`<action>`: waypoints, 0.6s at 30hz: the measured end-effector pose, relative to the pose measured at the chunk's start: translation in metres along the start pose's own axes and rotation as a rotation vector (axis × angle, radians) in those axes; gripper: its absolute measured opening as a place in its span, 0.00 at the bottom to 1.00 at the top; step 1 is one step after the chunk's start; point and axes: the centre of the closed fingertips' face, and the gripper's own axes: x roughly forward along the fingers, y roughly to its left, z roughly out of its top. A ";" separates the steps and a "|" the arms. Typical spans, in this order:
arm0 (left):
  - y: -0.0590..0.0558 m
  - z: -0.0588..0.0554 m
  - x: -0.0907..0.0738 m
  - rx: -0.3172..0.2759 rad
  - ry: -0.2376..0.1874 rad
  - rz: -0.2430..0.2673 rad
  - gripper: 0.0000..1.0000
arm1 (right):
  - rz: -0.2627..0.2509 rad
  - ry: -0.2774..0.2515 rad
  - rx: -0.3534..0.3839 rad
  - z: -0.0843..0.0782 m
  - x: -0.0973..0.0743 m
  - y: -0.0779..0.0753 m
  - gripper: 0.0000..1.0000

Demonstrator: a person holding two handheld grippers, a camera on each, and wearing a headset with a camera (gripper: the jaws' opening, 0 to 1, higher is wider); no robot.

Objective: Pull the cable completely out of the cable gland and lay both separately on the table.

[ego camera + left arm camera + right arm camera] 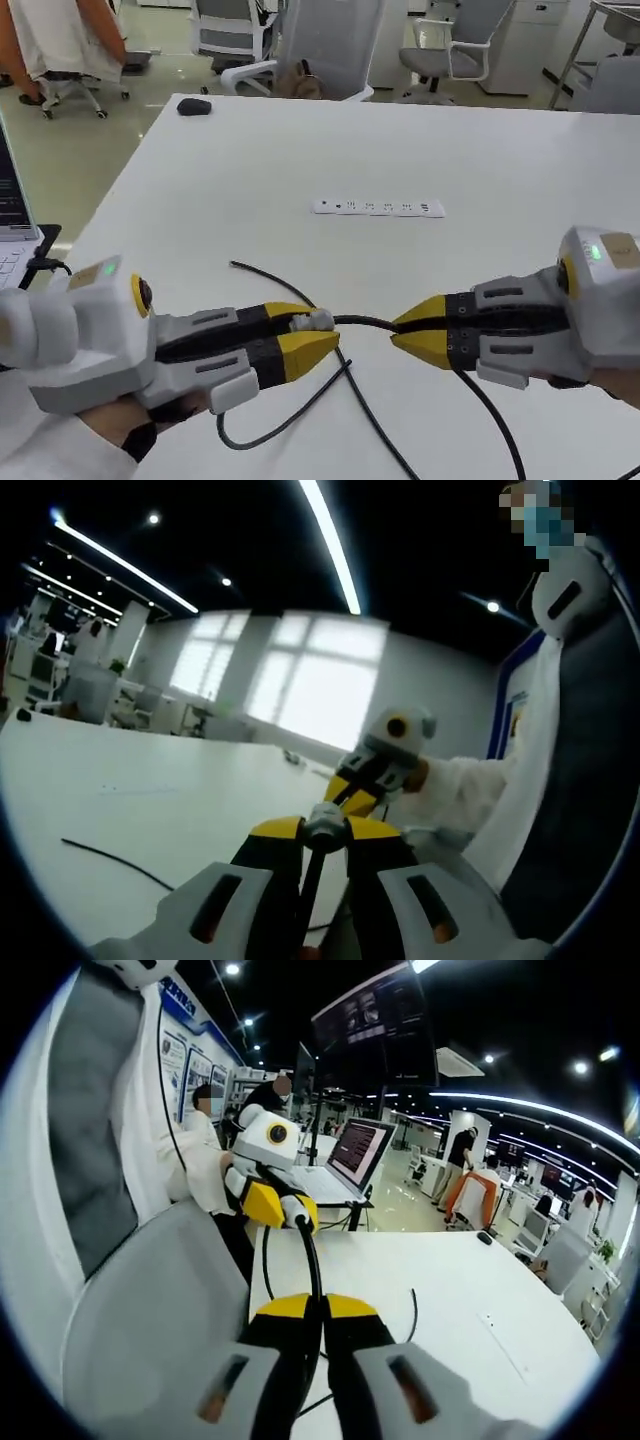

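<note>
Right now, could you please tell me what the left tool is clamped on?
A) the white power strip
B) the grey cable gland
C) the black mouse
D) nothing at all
B: in the head view the left tool is shut on the grey cable gland at its jaw tips, and the black cable runs from the gland across to the right tool, which is shut on it.
</note>
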 end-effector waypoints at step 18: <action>0.001 -0.006 0.023 0.020 0.016 0.033 0.17 | -0.028 0.029 0.029 -0.031 -0.026 -0.007 0.02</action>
